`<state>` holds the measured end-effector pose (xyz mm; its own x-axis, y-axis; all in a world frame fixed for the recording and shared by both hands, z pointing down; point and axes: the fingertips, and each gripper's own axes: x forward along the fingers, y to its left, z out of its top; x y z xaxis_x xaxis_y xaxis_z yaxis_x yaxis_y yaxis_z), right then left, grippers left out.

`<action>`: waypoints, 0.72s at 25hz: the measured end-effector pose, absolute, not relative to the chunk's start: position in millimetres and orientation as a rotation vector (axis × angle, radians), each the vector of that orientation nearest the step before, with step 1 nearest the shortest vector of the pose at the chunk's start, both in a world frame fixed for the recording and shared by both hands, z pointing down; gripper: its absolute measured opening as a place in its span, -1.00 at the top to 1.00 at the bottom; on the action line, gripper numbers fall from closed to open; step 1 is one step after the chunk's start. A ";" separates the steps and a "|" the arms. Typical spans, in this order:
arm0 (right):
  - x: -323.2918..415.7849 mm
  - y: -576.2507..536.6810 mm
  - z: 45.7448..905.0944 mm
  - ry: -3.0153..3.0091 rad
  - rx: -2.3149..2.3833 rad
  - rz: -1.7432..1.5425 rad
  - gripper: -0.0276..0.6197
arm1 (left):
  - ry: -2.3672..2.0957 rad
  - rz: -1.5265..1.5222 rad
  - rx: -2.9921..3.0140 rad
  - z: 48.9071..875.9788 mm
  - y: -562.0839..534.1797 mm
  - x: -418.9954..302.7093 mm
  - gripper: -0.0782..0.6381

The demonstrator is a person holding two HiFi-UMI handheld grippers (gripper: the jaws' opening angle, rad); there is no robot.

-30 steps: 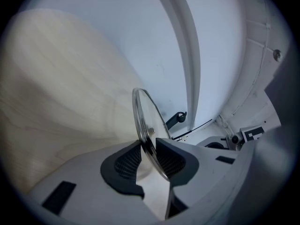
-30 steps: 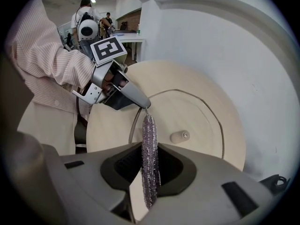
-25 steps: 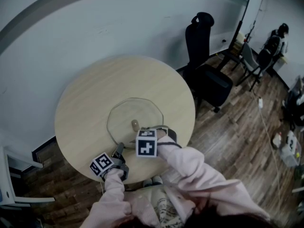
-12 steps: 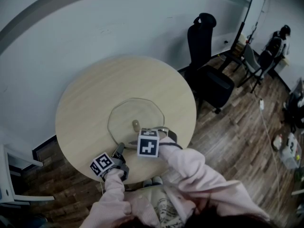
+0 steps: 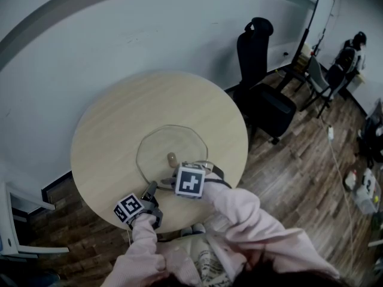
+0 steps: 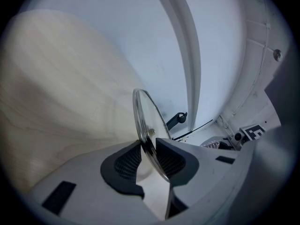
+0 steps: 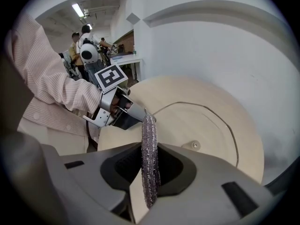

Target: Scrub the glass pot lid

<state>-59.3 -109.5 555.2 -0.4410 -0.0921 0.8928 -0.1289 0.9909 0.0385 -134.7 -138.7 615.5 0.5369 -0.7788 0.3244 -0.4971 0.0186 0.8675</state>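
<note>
Glass pot lid (image 5: pixel 175 141) lies flat on the round wooden bench (image 5: pixel 114 118), toward the bench's 6 o'clock edge in the head view, close to the person. Its knob (image 5: pixel 171 158) sits at the middle. Being round, the lid has no long axis to line up with. What matters is which part of its face lies ahead of the scrubbing hand.

The left claw (image 6: pixel 148 142) is closed on the lid's rim at about 7 o'clock of the lid. In the left gripper view the glass edge runs straight between the two ribbed pads, which press on it from both sides. I judge this to be the steadying grip.

The right claw (image 7: pixel 150 146) is clamped on a silvery scrubbing pad (image 7: pixel 149 165). The pad shows edge-on in the right gripper view, with its long axis running from 12 to 6 o'clock and its free end sticking out past the jaw tips. That claw points steeply down over the lid's rim at roughly 5 to 6 o'clock, just beside the left claw. Whether the pad's end touches the glass I cannot tell.

From the right claw, the open glass and the knob lie toward 1 to 2 o'clock in its own view. The right hand is the nearer to the knob, so the next stroke probably needs to carry the pad that way across the face while the left grip holds the rim.
</note>
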 end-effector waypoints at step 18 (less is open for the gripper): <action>-71.1 -100.2 528.4 -2.218 0.156 0.180 0.66 | -1.106 -0.303 1.638 615.7 -135.9 -134.8 0.48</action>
<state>-71.1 -100.2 528.4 -0.6052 -0.0485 0.7946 -0.1761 0.9816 -0.0743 -134.8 -135.9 615.7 0.5346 -0.7791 0.3274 -0.5037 0.0174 0.8637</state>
